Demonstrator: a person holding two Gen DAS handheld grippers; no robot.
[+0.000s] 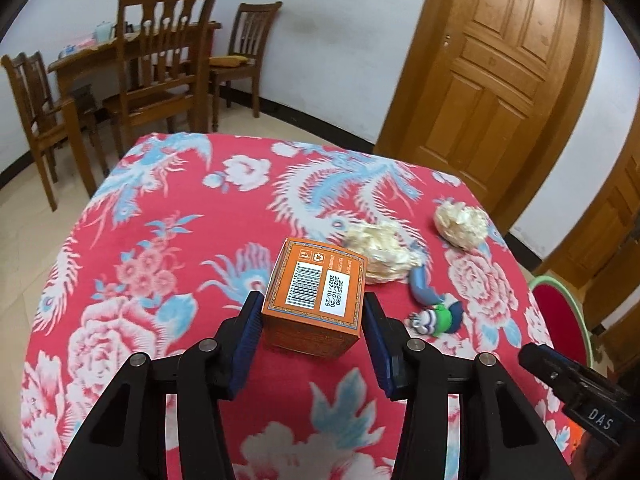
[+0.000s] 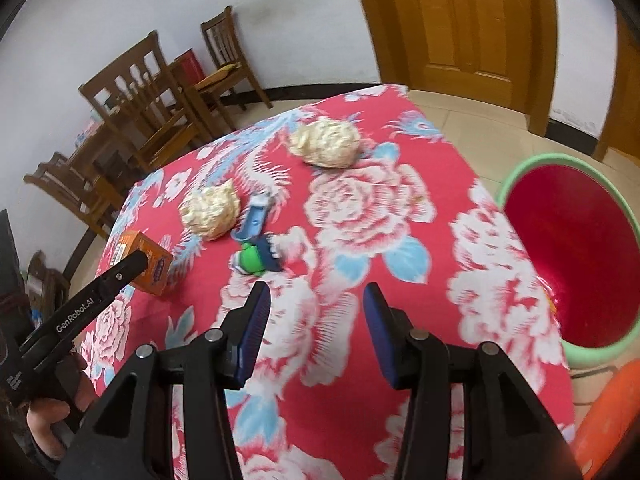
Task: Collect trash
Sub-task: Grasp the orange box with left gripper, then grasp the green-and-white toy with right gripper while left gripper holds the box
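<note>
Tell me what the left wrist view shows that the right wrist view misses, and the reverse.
Only the left wrist view shows the barcode and date label on top of the orange box, which sits between the open left claw, pads at its sides; contact is unclear.

Only the right wrist view shows the inside of the red bin beside the table, and the open, empty right claw.

Both show the floral tablecloth, two crumpled paper wads, the small toy figure, wooden chairs and the door.
</note>
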